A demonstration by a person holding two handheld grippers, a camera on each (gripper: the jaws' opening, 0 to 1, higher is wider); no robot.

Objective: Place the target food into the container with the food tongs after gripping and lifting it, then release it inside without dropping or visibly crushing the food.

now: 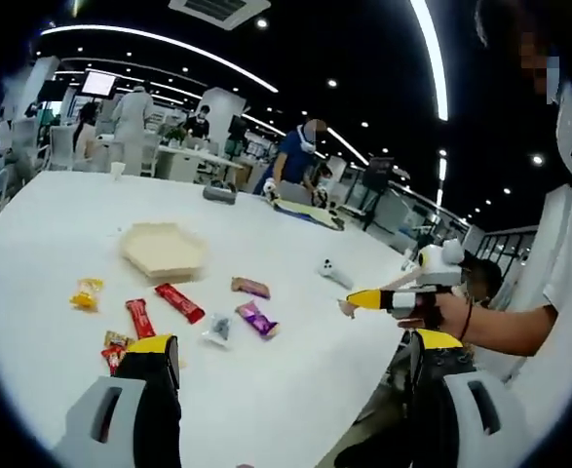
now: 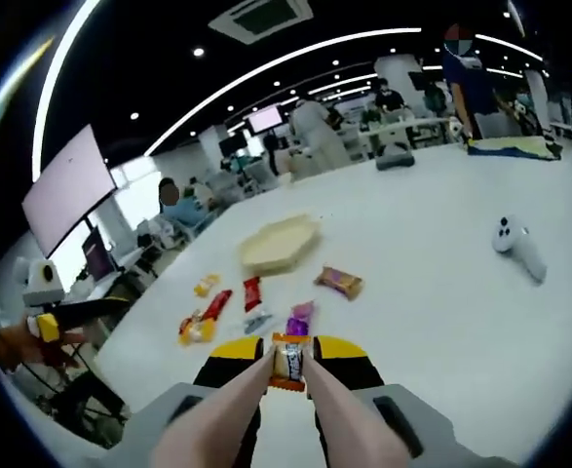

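Tongs (image 2: 290,414) in our right gripper (image 2: 287,353) pinch a light, crinkly snack packet (image 2: 288,363) mid-body; squeeze gently toward the container (image 2: 280,244). Our left gripper (image 1: 290,356) hangs open.

Beige hexagonal container (image 2: 280,244) on white surface (image 2: 432,292); scattered snack packets (image 2: 256,292) lie before it, white handheld controller (image 2: 515,244) well apart to its right.

Each claw (image 1: 286,351) carries grey housings and black jaws tipped in yellow. The other claw (image 2: 288,356) matches. The person wears a white short sleeve (image 1: 570,283).
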